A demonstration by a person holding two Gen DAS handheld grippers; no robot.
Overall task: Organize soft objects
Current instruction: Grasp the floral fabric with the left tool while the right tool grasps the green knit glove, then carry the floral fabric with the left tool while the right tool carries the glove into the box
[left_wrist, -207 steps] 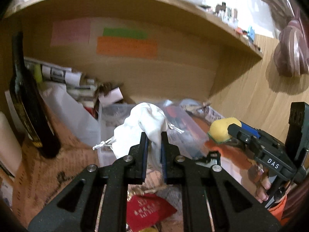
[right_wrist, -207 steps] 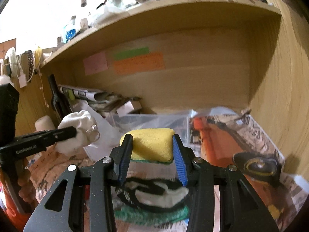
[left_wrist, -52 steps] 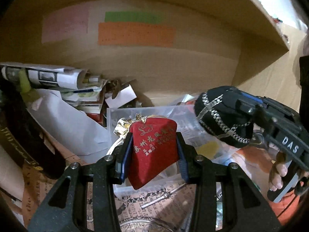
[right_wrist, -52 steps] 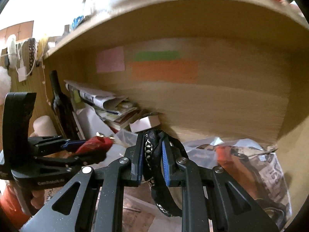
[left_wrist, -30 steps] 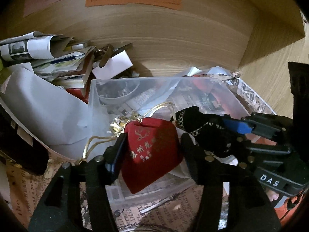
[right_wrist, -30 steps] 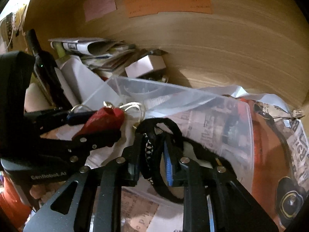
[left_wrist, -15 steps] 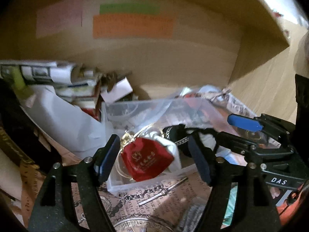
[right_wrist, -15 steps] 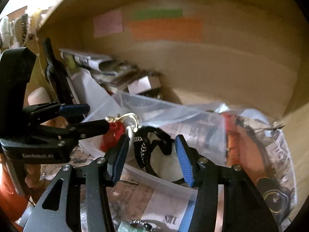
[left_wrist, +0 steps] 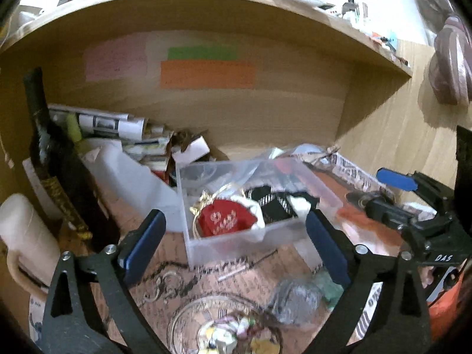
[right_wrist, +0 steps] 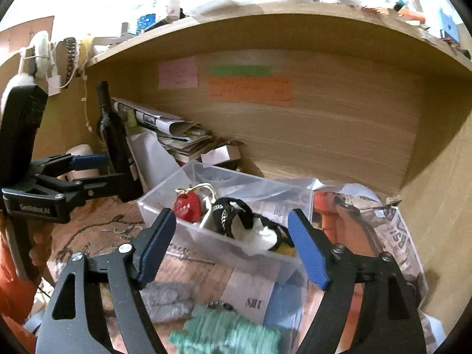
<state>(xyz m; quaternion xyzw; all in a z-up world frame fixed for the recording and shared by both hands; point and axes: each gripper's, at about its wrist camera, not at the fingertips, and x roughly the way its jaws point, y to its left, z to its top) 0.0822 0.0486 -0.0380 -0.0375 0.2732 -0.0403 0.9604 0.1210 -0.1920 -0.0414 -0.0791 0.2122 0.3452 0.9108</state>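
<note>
Since both tools (left_wrist: 236, 244) (right_wrist: 233, 244) withdrew, pouch (left_wrist: 225, 219) seemingly stays binned.

Wooden alcove under cluttered shelf (right_wrist: 265, 14); pink, green, orange notes (left_wrist: 206, 73) on back wall; newspaper-covered bench (left_wrist: 242, 277); bright light above.

Dim alcove, blown-out top, fisheye warp, blur

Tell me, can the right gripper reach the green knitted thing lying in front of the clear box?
Probably yes: the right gripper is open and empty, and the green knitted thing lies uncovered just below it, outside the clear box.
</note>
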